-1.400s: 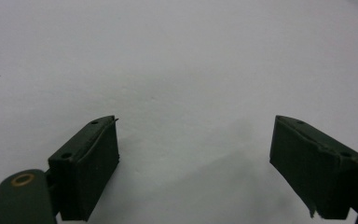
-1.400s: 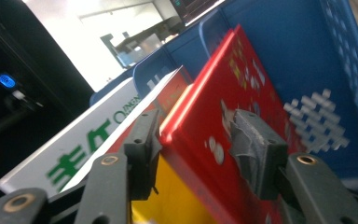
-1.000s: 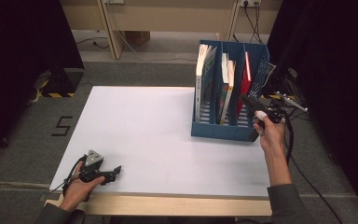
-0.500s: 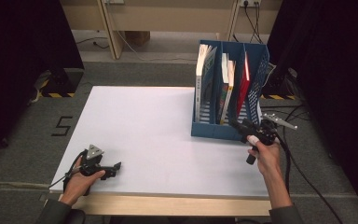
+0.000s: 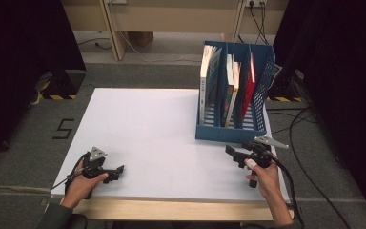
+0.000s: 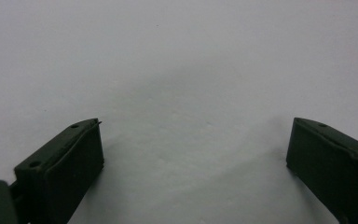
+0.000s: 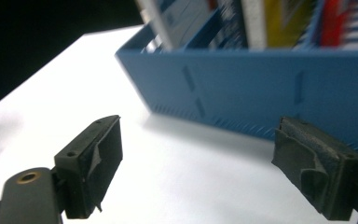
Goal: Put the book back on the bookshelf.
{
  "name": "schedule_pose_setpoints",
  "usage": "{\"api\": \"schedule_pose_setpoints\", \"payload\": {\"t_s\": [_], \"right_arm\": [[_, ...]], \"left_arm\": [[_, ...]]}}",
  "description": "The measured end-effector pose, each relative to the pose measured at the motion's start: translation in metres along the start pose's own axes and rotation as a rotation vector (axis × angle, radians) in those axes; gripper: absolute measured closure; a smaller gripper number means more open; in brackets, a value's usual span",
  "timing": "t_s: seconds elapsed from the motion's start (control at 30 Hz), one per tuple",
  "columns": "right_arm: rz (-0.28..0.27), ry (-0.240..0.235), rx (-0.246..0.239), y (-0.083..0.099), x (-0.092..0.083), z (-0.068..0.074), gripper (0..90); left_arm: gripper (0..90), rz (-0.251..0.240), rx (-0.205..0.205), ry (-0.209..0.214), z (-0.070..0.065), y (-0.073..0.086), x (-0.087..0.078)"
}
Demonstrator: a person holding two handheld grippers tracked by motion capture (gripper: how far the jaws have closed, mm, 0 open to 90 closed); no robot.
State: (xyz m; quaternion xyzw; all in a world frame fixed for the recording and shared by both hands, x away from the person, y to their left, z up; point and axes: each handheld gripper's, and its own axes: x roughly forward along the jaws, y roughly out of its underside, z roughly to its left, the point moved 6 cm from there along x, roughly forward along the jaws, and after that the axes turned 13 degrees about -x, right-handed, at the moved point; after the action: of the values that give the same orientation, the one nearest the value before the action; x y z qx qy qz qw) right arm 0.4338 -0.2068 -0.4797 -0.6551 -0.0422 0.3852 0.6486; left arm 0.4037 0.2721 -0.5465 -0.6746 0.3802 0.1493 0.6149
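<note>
The right hand-held gripper is near the right front corner of the white counter, just in front of the blue file rack. Its jaws have just been opening and now stand wide apart, with nothing between them. In the right gripper view the front wall of the rack is close ahead of the jaws, but they do not touch it. The right hand holds the grip from the near side, the forearm comes in from the near edge, and the gripper points to the left and a little away, low over the counter.

The rack stands upright at the far right of the counter, with books in its compartments, the red one leaning.

The left hand-held gripper is at the near left corner. Its jaws have also just been opening and are apart and empty over the bare counter. The left hand rests there, and the gripper points to the right.
</note>
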Motion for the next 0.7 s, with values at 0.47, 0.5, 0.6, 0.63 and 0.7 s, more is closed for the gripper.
{"api": "schedule_pose_setpoints", "payload": {"t_s": [0.47, 0.5, 0.6, 0.63, 0.7], "right_arm": [[0.107, 0.011, -0.078, 0.028, 0.001, 0.011, 17.7], [0.115, 0.008, -0.091, 0.03, 0.001, 0.013, 18.0], [0.16, 0.022, -0.141, 0.039, 0.001, 0.017, 17.9], [0.173, 0.03, -0.163, 0.041, 0.002, 0.017, 17.9], [0.205, 0.063, -0.213, 0.046, 0.002, 0.017, 18.1]], "left_arm": [[2.8, -0.003, -0.004, 0.004, 0.0, 0.0, 0.0], [2.8, -0.003, -0.003, 0.004, 0.0, 0.0, 0.0], [2.8, -0.003, -0.003, 0.003, 0.0, 0.001, 0.0], [2.8, -0.003, -0.003, 0.003, 0.0, 0.001, 0.0], [2.8, -0.003, -0.003, 0.003, 0.0, 0.001, 0.0]]}}
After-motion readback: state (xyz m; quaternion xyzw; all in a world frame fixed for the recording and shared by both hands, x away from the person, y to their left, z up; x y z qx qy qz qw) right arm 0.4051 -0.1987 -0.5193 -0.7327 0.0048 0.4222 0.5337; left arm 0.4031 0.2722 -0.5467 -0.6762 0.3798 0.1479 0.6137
